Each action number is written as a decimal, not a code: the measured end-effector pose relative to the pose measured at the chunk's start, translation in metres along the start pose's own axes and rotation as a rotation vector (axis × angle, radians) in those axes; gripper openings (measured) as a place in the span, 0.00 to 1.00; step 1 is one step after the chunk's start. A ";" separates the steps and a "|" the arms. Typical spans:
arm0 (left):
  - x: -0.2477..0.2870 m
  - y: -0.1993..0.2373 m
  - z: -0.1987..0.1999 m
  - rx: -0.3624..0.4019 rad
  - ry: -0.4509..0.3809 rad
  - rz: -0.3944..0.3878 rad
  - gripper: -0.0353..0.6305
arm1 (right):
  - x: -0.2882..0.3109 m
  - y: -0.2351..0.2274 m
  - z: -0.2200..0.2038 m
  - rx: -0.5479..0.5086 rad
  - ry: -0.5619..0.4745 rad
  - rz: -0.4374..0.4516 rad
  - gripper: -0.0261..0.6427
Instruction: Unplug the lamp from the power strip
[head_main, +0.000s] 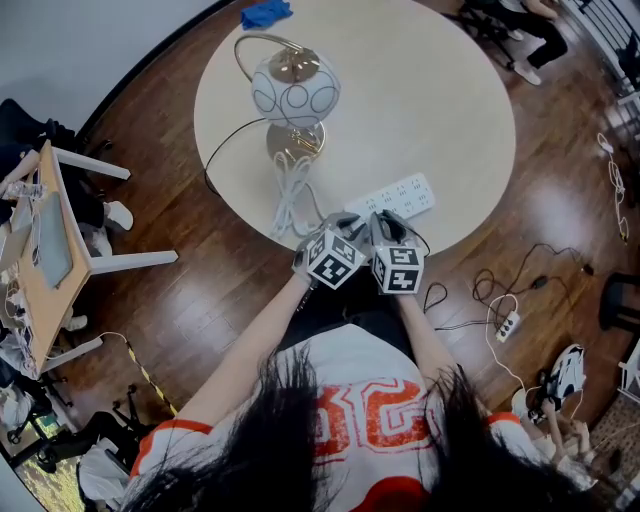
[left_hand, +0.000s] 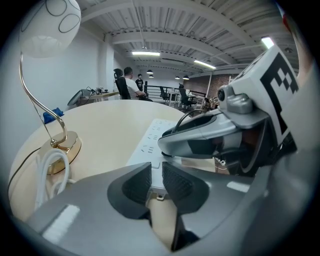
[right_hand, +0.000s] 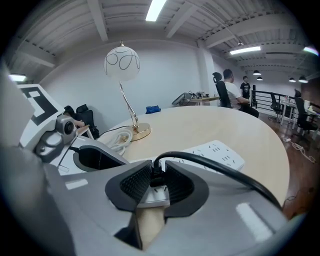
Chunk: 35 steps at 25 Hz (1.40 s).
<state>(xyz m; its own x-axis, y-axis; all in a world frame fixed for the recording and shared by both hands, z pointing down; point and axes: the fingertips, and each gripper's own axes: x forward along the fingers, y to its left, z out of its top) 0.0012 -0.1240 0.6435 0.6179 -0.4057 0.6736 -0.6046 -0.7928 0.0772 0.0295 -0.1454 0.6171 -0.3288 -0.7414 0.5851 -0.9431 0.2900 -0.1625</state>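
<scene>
My left hand-held gripper (left_hand: 156, 175): jaws nearly together, tips at end of power strip (head_main: 405, 193), near edge of desk (head_main: 430, 100). My right hand-held gripper (right_hand: 157, 184) clamped on black plug (right_hand: 156, 174) on strip. Lamp (head_main: 295, 90) upright near far-left edge.

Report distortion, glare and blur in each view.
Head view: even light, sheen on the wooden floor, curved edges. Left gripper view: fisheye, dark corners, bright ceiling lights, nearby left claw soft. Right gripper view: fisheye, lamp sharp, plug in the right claw slightly blurred.
</scene>
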 end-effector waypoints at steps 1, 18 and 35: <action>0.000 0.000 0.000 -0.003 0.002 0.001 0.16 | 0.000 0.000 0.000 -0.001 0.003 0.008 0.17; 0.008 0.003 0.003 -0.017 0.012 0.003 0.15 | -0.035 0.026 0.094 -0.083 -0.213 0.174 0.17; -0.074 0.023 0.076 -0.313 -0.321 0.112 0.07 | -0.026 -0.080 0.086 0.067 -0.141 0.058 0.17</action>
<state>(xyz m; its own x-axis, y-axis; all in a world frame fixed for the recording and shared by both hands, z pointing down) -0.0201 -0.1467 0.5400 0.6347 -0.6403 0.4326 -0.7686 -0.5806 0.2685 0.1091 -0.2015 0.5467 -0.3822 -0.8034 0.4567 -0.9219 0.2977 -0.2478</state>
